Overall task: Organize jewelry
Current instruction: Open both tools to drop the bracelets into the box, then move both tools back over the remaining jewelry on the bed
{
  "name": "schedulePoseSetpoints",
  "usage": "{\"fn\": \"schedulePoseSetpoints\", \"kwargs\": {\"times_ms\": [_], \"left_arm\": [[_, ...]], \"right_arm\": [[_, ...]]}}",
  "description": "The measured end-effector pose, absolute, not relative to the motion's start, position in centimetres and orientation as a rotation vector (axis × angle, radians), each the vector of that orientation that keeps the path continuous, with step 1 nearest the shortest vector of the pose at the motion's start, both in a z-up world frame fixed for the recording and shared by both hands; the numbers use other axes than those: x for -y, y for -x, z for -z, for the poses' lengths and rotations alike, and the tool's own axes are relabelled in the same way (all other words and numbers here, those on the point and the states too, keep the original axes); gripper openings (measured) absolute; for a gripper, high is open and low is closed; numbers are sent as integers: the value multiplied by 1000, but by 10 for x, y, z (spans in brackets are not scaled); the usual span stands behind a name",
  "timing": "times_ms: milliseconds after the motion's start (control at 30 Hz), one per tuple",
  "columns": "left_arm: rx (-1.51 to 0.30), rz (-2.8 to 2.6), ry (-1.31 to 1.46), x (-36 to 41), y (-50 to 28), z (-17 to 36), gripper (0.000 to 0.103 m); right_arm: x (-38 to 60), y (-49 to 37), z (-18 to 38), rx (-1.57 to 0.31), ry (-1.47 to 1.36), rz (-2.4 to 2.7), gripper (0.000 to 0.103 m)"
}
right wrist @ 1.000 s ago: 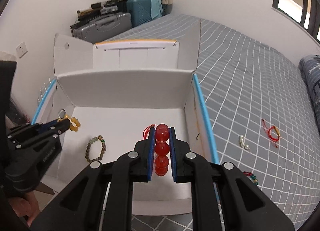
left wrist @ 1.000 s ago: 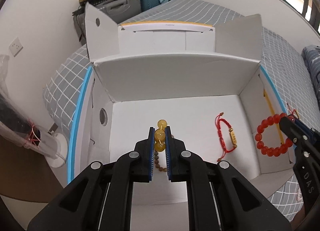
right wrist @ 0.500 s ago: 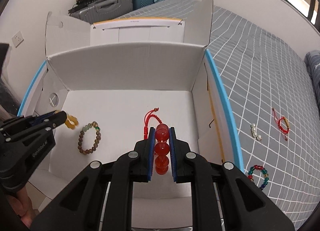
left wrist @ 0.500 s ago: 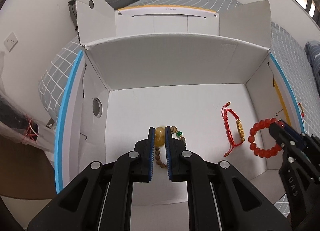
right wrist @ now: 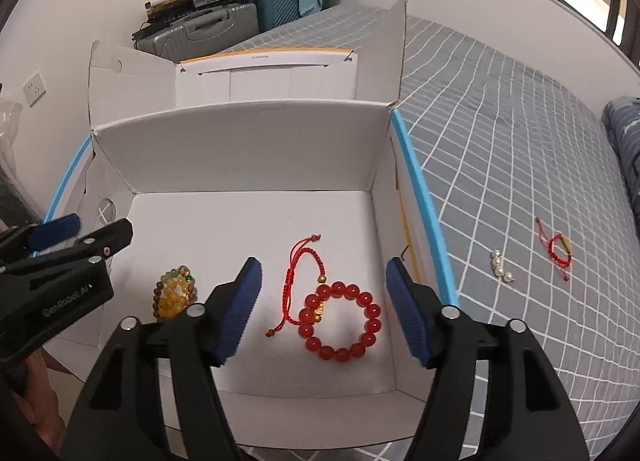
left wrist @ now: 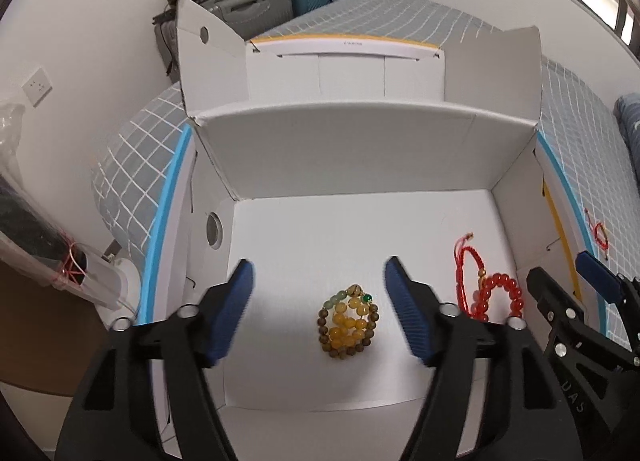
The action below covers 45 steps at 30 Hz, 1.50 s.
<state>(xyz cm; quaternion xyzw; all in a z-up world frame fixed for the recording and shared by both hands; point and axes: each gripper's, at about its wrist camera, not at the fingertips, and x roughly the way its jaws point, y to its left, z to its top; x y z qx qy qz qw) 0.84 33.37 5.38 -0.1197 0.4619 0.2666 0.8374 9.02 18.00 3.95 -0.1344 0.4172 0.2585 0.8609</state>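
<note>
Bedroom, grid-pattern bedspread (right wrist: 500, 141). White box (left wrist: 360, 149) on bed collects jewelry. Left gripper (left wrist: 320, 289) jaws apart above yellow bracelet (left wrist: 349, 325); right gripper (right wrist: 322, 293) apart above red bracelet (right wrist: 340, 321). Both bracelets rest on box floor. Pearl earrings (right wrist: 500, 266) remain outside.

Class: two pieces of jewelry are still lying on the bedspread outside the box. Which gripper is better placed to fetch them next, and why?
Right. The pearl piece and red cord bracelet lie on the bedspread off the box's right side, nearest the open right gripper; the left gripper hovers at the box's left.
</note>
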Motion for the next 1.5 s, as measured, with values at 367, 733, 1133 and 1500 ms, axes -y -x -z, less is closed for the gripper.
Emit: {"fn": "schedulePoseSetpoints", "kwargs": {"times_ms": [367, 733, 1133, 1500], "left_arm": [[-912, -566, 251, -329, -3, -68, 94], [-869, -541, 244, -308, -1, -86, 96], [-784, -389, 212, -235, -7, -121, 97], [-746, -190, 121, -117, -52, -135, 97]], "right_arm": [[-168, -81, -55, -820, 260, -559, 95], [-144, -71, -73, -783, 255, -549, 95], [-53, -59, -105, -716, 238, -445, 95], [53, -48, -107, -684, 209, -294, 95]]}}
